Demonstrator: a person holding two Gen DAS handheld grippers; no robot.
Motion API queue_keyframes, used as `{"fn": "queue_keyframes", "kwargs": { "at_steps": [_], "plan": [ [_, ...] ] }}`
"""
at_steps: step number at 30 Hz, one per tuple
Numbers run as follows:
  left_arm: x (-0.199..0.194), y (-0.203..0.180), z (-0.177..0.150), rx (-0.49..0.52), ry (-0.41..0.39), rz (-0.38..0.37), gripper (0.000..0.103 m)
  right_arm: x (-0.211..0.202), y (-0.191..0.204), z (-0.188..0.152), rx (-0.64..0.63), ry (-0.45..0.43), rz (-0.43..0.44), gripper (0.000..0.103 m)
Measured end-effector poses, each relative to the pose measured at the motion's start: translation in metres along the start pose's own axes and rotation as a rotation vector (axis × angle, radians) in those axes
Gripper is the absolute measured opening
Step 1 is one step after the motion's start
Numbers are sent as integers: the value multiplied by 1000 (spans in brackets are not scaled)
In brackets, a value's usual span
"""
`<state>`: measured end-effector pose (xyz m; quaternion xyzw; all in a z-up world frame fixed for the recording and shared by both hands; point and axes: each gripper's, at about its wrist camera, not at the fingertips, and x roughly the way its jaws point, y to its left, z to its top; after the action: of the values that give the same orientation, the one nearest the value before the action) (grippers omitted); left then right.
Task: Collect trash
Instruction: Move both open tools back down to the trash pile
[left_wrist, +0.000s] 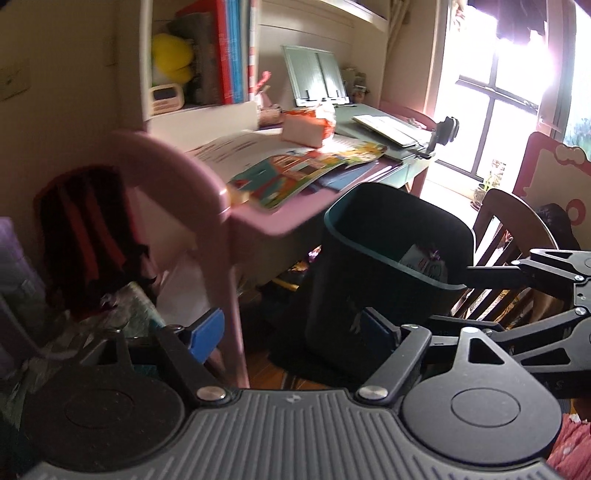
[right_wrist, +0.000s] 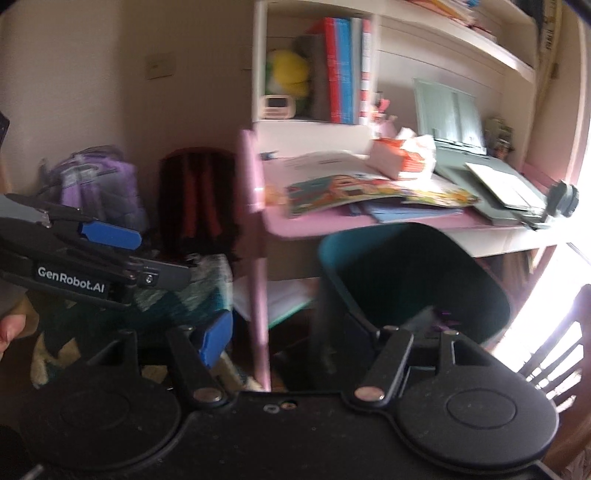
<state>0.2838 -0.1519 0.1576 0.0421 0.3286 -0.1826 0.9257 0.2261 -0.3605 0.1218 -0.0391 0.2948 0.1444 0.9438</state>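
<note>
Left wrist view: the left gripper (left_wrist: 291, 332) spreads its two blue, flat-padded fingers wide with nothing between them, in front of one dark, smooth plastic trash bin (left_wrist: 373, 273) with a teal rim standing on the floor beside the pink desk (left_wrist: 258, 218). Inside the bin lies crumpled paper trash (left_wrist: 424, 264). Right gripper (right_wrist: 295, 341) gapes empty too, its view blurred, one colourful glossy booklet (right_wrist: 354, 192) on the desk.
</note>
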Motion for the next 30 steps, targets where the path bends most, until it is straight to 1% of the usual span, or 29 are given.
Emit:
{"fn": "queue_keyframes", "kwargs": {
  "at_steps": [4, 10, 12, 14, 17, 21, 22, 25, 27, 30],
  "plan": [
    [-20, 28, -30, -28, 9, 20, 81, 9, 34, -6, -30, 16, 66, 67],
    [-42, 74, -76, -110, 37, 59, 82, 31, 87, -21, -61, 55, 177, 67],
    [-48, 89, -93, -128, 47, 80, 84, 41, 105, -27, -68, 69, 215, 67],
    [-52, 101, -109, -140, 59, 102, 95, 52, 121, -34, -74, 84, 246, 67],
    [-56, 124, -137, -177, 70, 123, 98, 71, 147, -47, -78, 115, 290, 67],
    [-51, 157, -180, -243, 112, 132, 99, 102, 178, -69, -94, 162, 327, 68],
    [-48, 164, -192, -257, 121, 143, 102, 111, 184, -76, -91, 180, 338, 68],
    [-36, 187, -227, -299, 138, 185, 102, 143, 202, -96, -69, 245, 363, 68],
    [-23, 204, -250, -344, 154, 217, 102, 169, 211, -110, -52, 285, 366, 68],
    [-3, 229, -282, -410, 184, 249, 102, 205, 221, -133, -26, 317, 376, 68]
  ]
}}
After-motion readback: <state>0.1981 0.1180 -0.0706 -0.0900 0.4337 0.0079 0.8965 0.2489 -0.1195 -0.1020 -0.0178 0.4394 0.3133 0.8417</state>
